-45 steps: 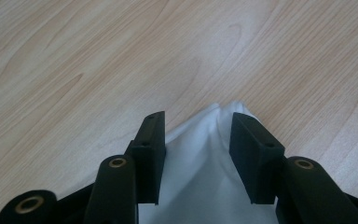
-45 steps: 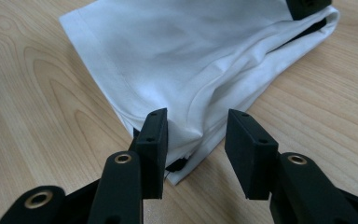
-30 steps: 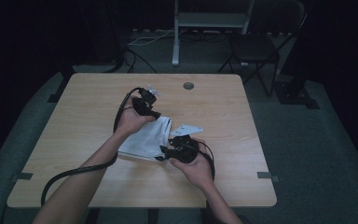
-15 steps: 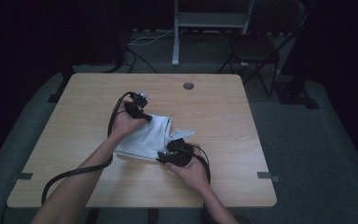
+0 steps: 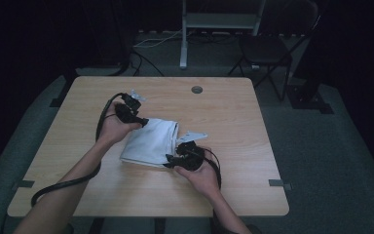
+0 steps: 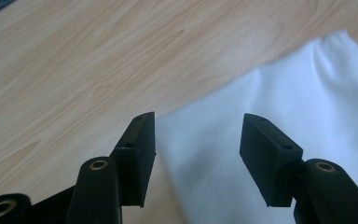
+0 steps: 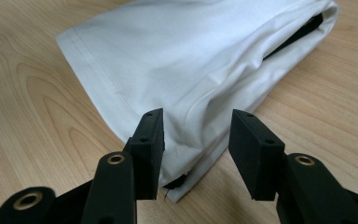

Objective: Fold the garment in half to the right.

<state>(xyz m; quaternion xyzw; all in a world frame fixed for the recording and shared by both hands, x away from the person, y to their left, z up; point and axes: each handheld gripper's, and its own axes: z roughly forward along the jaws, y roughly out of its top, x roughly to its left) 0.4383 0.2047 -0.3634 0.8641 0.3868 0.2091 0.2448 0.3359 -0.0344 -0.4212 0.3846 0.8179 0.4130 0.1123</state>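
now i hold both grippers at the folded white cloth (image 5: 151,142) on the wooden table (image 5: 253,136): left gripper (image 6: 198,137) and right gripper (image 7: 196,140) gape apart, clamping nothing.

White garment (image 5: 151,141), folded into a compact bundle, lies flat between the left tongs (image 6: 196,140) and right tongs (image 7: 195,140). Hemmed edge with visible stitching faces the right tongs; one corner sits between their parted jaws. Smooth plain surface spreads under the left tongs.

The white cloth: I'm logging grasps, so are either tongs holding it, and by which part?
Nothing is held. Both the left tongs and right tongs stand open over edges of the folded white cloth, jaws apart.
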